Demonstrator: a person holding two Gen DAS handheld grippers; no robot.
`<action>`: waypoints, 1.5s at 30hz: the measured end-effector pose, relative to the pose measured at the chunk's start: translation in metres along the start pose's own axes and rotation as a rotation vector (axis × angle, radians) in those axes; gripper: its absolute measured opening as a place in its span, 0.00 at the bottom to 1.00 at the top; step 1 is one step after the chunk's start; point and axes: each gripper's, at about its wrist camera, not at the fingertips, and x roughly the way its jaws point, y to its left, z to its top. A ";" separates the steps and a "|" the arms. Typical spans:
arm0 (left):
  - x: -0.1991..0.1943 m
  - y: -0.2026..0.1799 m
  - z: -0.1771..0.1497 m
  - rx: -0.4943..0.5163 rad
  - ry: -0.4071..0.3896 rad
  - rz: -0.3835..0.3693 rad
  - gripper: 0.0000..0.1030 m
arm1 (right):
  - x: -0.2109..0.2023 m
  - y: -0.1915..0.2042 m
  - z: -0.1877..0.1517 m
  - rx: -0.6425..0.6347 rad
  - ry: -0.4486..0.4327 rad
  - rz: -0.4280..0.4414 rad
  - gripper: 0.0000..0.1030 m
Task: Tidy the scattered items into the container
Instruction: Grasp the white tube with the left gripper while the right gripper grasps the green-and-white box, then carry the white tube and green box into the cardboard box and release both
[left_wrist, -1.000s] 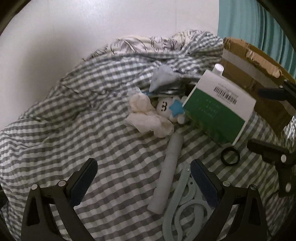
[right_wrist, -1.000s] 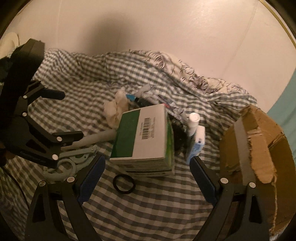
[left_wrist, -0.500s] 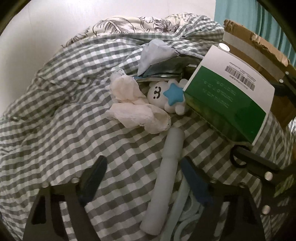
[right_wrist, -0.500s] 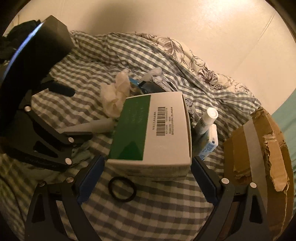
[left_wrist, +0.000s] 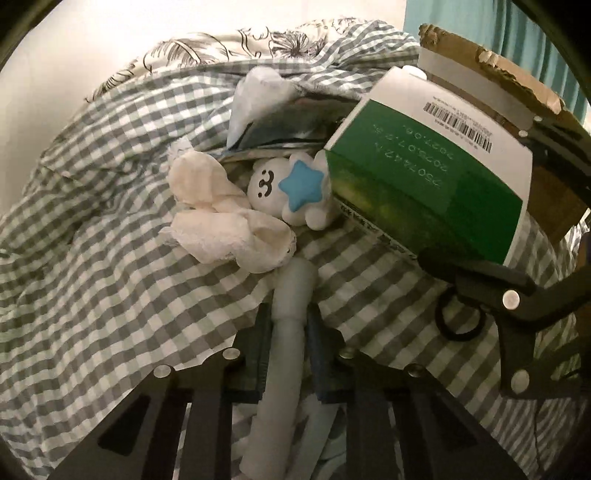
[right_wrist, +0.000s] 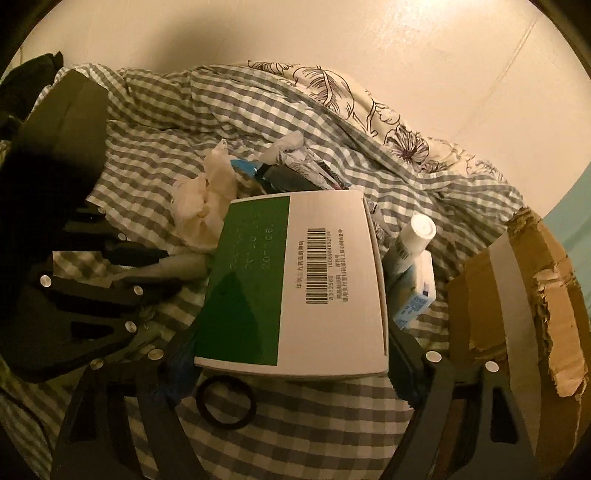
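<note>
My left gripper is shut on a pale grey tube that lies on the checked bedspread; it also shows in the right wrist view. My right gripper has its jaws around the near end of a green and white box, pads at or very near its sides. The box also shows in the left wrist view. A torn cardboard box, the container, stands at the right.
Near the boxes lie a black hair ring, crumpled white cloth, a white plush with a blue star, a white tube, a small blue-white carton and foil packets. A pale blue hanger lies under the left gripper.
My left gripper moved forward and closed on the grey tube. My right gripper moved forward until its jaws came around the green and white box.
</note>
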 end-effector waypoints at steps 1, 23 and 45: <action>-0.003 0.002 0.001 -0.017 -0.001 -0.003 0.17 | 0.000 -0.001 -0.001 0.007 0.004 0.008 0.78; -0.105 -0.016 0.031 -0.160 -0.115 0.049 0.17 | -0.089 -0.055 0.005 0.185 -0.177 0.116 0.77; -0.302 -0.090 0.140 -0.228 -0.498 0.077 0.17 | -0.243 -0.165 0.025 0.385 -0.478 0.080 0.77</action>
